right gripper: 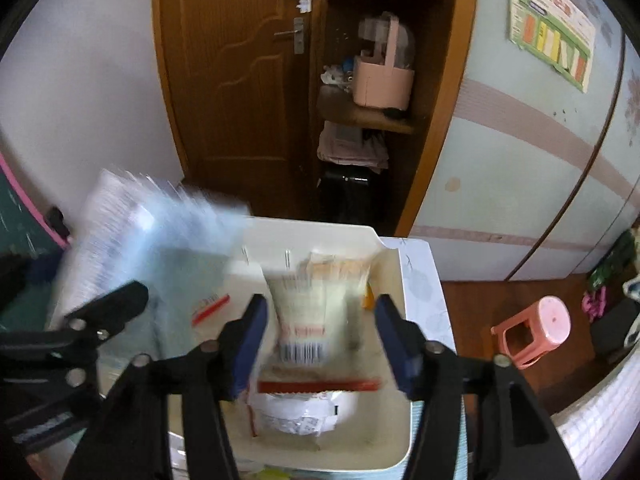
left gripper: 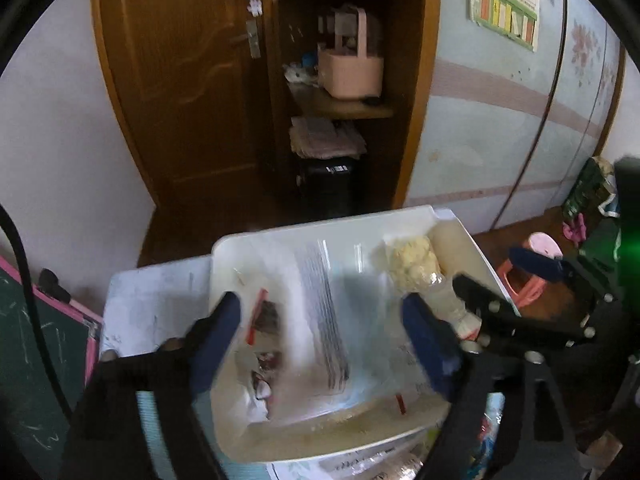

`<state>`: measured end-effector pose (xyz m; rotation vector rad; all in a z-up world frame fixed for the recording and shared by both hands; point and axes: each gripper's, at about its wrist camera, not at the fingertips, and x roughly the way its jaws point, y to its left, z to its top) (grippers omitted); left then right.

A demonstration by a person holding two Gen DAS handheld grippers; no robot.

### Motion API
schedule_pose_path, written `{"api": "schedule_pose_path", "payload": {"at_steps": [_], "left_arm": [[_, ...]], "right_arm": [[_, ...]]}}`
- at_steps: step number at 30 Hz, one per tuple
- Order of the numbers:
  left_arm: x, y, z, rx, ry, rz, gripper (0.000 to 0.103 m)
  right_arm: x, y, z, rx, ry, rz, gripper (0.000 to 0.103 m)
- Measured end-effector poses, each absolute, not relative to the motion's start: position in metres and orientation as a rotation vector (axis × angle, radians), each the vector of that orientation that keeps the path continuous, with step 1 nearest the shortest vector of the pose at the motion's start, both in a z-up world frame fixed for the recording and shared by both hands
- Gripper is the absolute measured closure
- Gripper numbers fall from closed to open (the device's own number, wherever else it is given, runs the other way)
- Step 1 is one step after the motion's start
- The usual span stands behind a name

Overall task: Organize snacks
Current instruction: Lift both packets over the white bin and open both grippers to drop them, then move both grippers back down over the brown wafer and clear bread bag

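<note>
A white plastic bin [left gripper: 456,236] [right gripper: 390,276] sits on a small white table and holds several snack packets. My left gripper [left gripper: 324,336] is open above the bin's left half, over clear packets with red strips [left gripper: 256,316] and a blurred pale blue packet [left gripper: 328,308]. A bag of yellow puffed snacks [left gripper: 412,260] lies at the bin's right. My right gripper [right gripper: 318,332] is open above the bin's right half, over a cream packet with a barcode [right gripper: 308,312] and a white bag with a red strip [right gripper: 316,386]. A blurred pale blue packet [right gripper: 160,232] is in motion at the left.
The table [left gripper: 156,304] [right gripper: 424,280] stands before a brown door [left gripper: 180,80] and an open shelf with a pink basket [left gripper: 352,64]. A pink stool [right gripper: 536,328] stands on the wooden floor at the right. A chalkboard with a pink frame [left gripper: 24,352] is at the left.
</note>
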<state>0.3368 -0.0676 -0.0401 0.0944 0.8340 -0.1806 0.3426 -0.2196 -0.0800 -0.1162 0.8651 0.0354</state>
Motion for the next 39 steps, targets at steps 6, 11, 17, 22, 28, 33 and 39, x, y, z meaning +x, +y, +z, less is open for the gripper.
{"api": "schedule_pose_path", "payload": {"at_steps": [6, 11, 17, 22, 28, 33, 39], "left_arm": [[0.326, -0.06, -0.035, 0.065, 0.825, -0.204, 0.003], [0.311, -0.053, -0.038, 0.067, 0.836, -0.195, 0.003], [0.283, -0.043, -0.034, 0.067, 0.83, -0.196, 0.003], [0.252, -0.038, -0.024, 0.07, 0.813, -0.215, 0.003], [0.208, -0.033, -0.001, 0.076, 0.774, -0.232, 0.003], [0.169, -0.03, 0.021, 0.092, 0.731, -0.235, 0.003], [0.13, -0.026, 0.032, 0.102, 0.701, -0.244, 0.003]], "right_arm": [[0.337, -0.222, -0.087, -0.079, 0.898, 0.07, 0.03], [0.323, -0.216, -0.098, -0.075, 0.92, 0.086, 0.03], [0.298, -0.212, -0.096, -0.065, 0.922, 0.105, 0.03], [0.273, -0.213, -0.082, -0.041, 0.9, 0.108, 0.03], [0.237, -0.215, -0.061, -0.032, 0.874, 0.112, 0.03], [0.206, -0.217, -0.041, -0.036, 0.845, 0.116, 0.03], [0.173, -0.217, -0.025, -0.045, 0.815, 0.126, 0.03]]}}
